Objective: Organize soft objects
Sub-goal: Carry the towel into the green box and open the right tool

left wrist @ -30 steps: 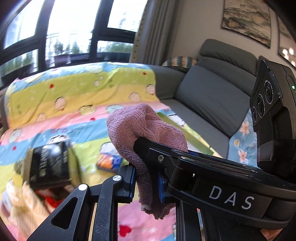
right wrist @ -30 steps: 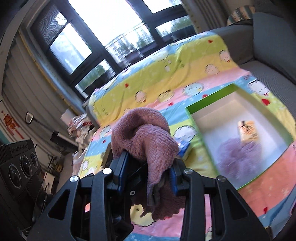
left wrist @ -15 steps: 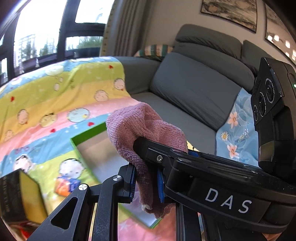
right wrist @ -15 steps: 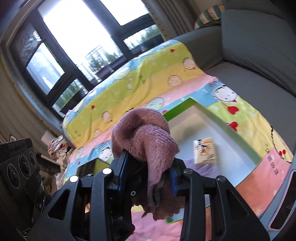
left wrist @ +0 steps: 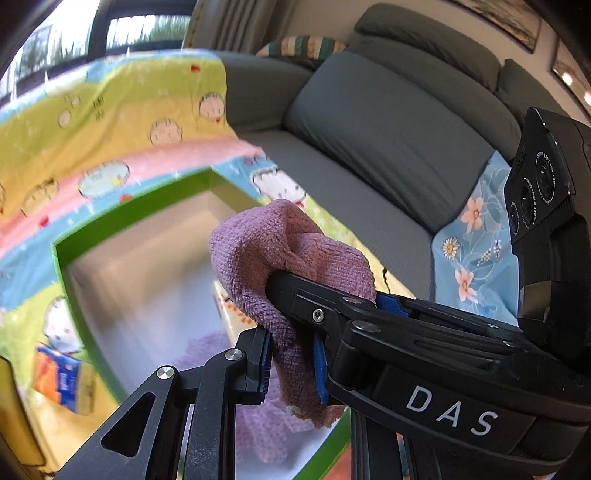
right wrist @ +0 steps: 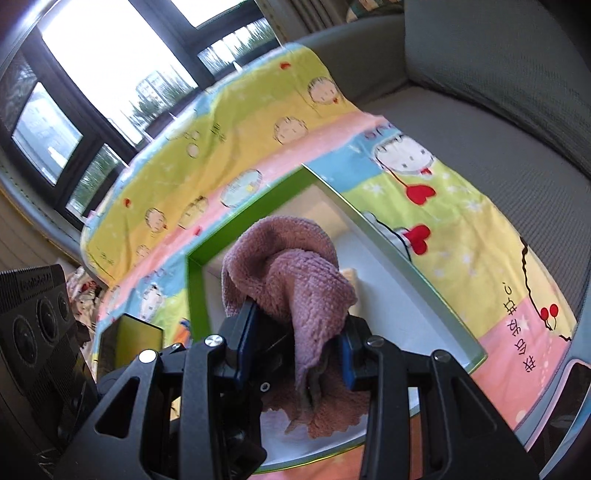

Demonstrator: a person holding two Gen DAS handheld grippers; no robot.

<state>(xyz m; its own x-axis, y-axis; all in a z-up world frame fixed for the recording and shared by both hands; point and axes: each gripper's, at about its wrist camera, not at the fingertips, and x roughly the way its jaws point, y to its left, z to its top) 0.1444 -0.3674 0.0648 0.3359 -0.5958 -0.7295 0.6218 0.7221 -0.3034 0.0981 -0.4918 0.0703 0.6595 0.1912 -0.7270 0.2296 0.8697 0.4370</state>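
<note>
1. Left tool (left wrist: 291,363) clamped tight on mauve towel (left wrist: 291,254); right tool (right wrist: 295,343) grips the same towel (right wrist: 295,280), jaws narrow, pads pressing it.
2. Towel hangs bunched between both tools, above the green-rimmed box (right wrist: 195,280), not released.
3. Box already holds a lilac cloth (left wrist: 266,435) and a small packet, blurred.
4. Orange packet (left wrist: 61,376) lies outside on the cartoon blanket (right wrist: 258,122).
5. Judged: partly done; towel drop left, maybe more.
6. Grey sofa (left wrist: 388,118) behind.

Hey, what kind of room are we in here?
Most likely a home living room: a grey sofa with thick back cushions, a cartoon-print blanket spread over its seat, framed pictures on the wall and large dark-framed windows behind.
</note>
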